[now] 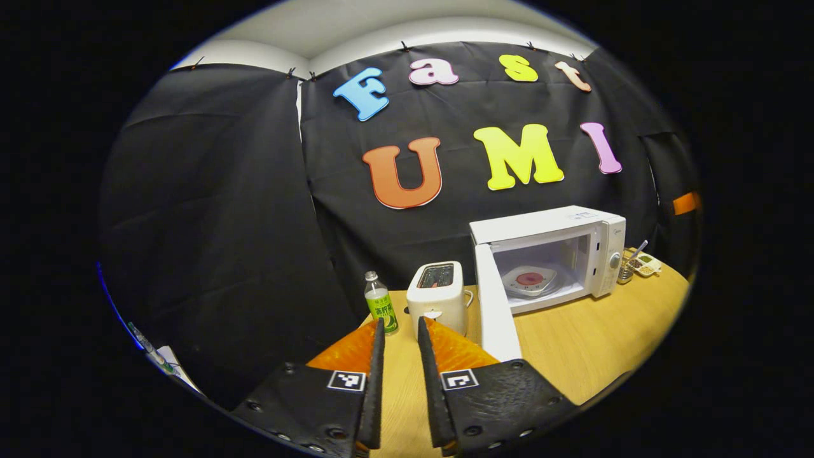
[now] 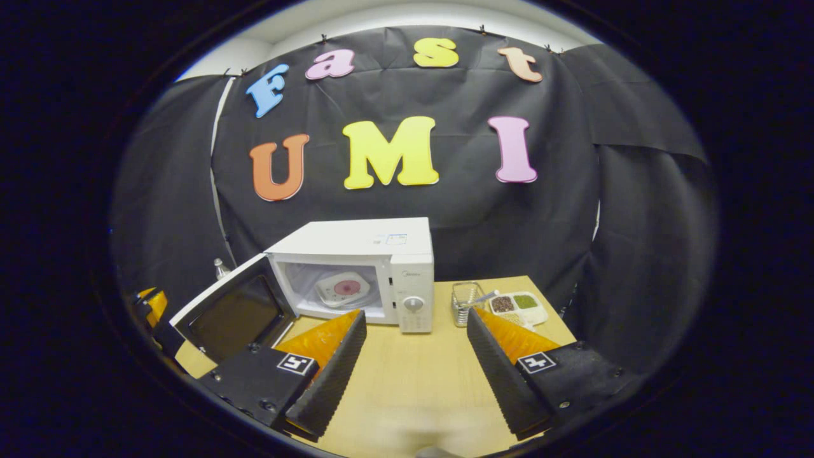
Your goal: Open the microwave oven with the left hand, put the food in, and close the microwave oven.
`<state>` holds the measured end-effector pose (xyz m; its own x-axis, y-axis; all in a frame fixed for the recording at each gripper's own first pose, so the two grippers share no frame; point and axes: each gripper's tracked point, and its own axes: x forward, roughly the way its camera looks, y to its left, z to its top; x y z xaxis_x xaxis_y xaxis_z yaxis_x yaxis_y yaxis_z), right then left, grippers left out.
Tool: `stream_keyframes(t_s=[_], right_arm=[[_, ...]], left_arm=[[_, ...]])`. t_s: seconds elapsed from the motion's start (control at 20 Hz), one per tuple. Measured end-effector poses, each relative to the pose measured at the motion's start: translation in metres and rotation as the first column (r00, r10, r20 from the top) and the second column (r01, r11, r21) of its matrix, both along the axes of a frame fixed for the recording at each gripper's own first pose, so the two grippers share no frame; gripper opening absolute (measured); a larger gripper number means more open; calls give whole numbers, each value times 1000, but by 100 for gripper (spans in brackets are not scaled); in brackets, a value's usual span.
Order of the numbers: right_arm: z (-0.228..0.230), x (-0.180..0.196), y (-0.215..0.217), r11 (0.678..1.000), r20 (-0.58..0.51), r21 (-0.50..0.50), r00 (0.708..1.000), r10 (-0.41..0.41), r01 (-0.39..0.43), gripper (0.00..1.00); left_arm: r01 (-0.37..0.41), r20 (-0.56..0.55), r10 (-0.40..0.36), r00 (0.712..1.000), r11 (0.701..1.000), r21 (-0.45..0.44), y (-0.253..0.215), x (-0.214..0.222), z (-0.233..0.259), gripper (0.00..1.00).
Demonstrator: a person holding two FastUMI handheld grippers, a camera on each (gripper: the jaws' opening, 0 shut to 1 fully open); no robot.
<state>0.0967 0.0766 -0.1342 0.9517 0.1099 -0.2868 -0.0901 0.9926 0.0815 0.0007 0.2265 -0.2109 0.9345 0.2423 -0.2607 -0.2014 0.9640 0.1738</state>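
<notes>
Standing wide open, the microwave oven (image 2: pixel 356 267) has a plate with a red centre (image 2: pixel 343 289) already resting on the floor of its cavity, so I judge that the opening and the loading are done and only the closing of the door remains.

The oven sits at the back of the wooden table (image 2: pixel 407 375), against the black cloth wall. It is a white box with a control panel and a round knob (image 2: pixel 413 304) on its right side. Its door (image 2: pixel 235 312) is hinged on the left and swung far out toward the front, with the dark window facing inward. In the left gripper view the door (image 1: pixel 495 305) appears edge-on, a narrow white slab just beyond the left gripper (image 1: pixel 399 331).

The left gripper has its fingers almost together, with only a thin gap, and nothing is between them. The right gripper (image 2: pixel 413 337) has its fingers spread wide and is empty too, hanging over the bare table in front of the oven.

The next move, I think, calls for the left gripper to go to the outer face of the door and push it in an arc until it latches.

A white toaster (image 1: pixel 439 296) and a green-labelled bottle (image 1: pixel 379 308) stand left of the door, near its swing. A wire basket (image 2: pixel 465 302) and a divided food tray (image 2: pixel 518 306) stand right of the oven.
</notes>
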Motion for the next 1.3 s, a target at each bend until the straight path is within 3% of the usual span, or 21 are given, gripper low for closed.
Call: stream_keyframes(t_s=[0.15,0.2,0.25,0.3,0.35,0.4,0.45,0.5,0.55,0.6,0.7,0.75,0.85,0.9,0.95,1.0,1.05,1.1,1.15,1.2,1.3], right_arm=[[16,-13,-8,1000,15,18,1000,-22,22,100],[19,-16,-10,999,14,23,999,-30,30,92],[20,-19,-12,999,10,23,999,-34,34,92],[20,-23,-15,999,7,22,999,-37,37,100],[18,-27,-18,999,-4,18,999,-45,45,92],[18,-32,-23,998,-11,17,998,-57,57,92],[17,-37,-25,998,-21,19,998,-66,66,100],[17,-41,-28,997,-27,22,997,-75,76,92],[17,-45,-30,996,-33,27,996,-81,82,100],[17,-49,-32,996,-37,29,996,-86,87,92],[18,-54,-36,995,-41,28,995,-90,92,100],[21,-55,-37,995,-40,30,995,-91,92,92],[24,-57,-41,995,-36,30,995,-96,97,92],[25,-57,-41,995,-37,31,995,-94,95,100],[26,-58,-42,995,-34,30,995,-90,91,92],[28,-58,-44,996,-31,29,996,-88,89,100],[29,-56,-45,996,-29,31,996,-85,86,92],[30,-56,-47,996,-28,33,996,-81,82,100],[30,-56,-48,997,-32,36,997,-74,75,92],[30,-55,-51,997,-32,36,997,-70,72,100],[32,-51,-58,997,-32,32,997,-70,71,92]], left_arm=[[-16,-16,16,1000,999,-50,8,-2,-27,3],[-22,-18,21,1000,999,-50,11,1,-37,1],[-17,-24,16,1000,998,-58,12,0,-45,0],[-12,-27,10,1000,998,-58,12,0,-52,0],[1,-49,-4,999,998,-63,9,0,-61,0],[13,-57,-17,998,998,-62,7,0,-68,0],[28,-54,-32,998,998,-64,3,2,-70,0],[42,-55,-45,997,997,-68,-1,3,-72,0],[59,-54,-63,997,996,-73,-7,4,-75,0],[60,-57,-64,996,996,-63,-8,4,-77,0],[86,-55,-90,994,993,-78,-16,6,-80,0],[102,-50,-106,993,991,-81,-23,6,-79,0],[142,-45,-145,988,987,-79,-42,8,-78,0],[165,-37,-168,985,983,-83,-54,9,-77,0],[189,-32,-192,981,978,-86,-66,10,-76,0],[208,-31,-212,977,974,-86,-79,10,-77,0],[227,-26,-230,973,970,-87,-92,11,-76,0],[240,-26,-243,970,967,-91,-106,13,-76,0],[252,-18,-255,967,963,-93,-118,13,-75,0],[266,-12,-268,963,958,-106,-133,15,-75,0],[287,1,-289,957,948,-136,-161,22,-74,0]])
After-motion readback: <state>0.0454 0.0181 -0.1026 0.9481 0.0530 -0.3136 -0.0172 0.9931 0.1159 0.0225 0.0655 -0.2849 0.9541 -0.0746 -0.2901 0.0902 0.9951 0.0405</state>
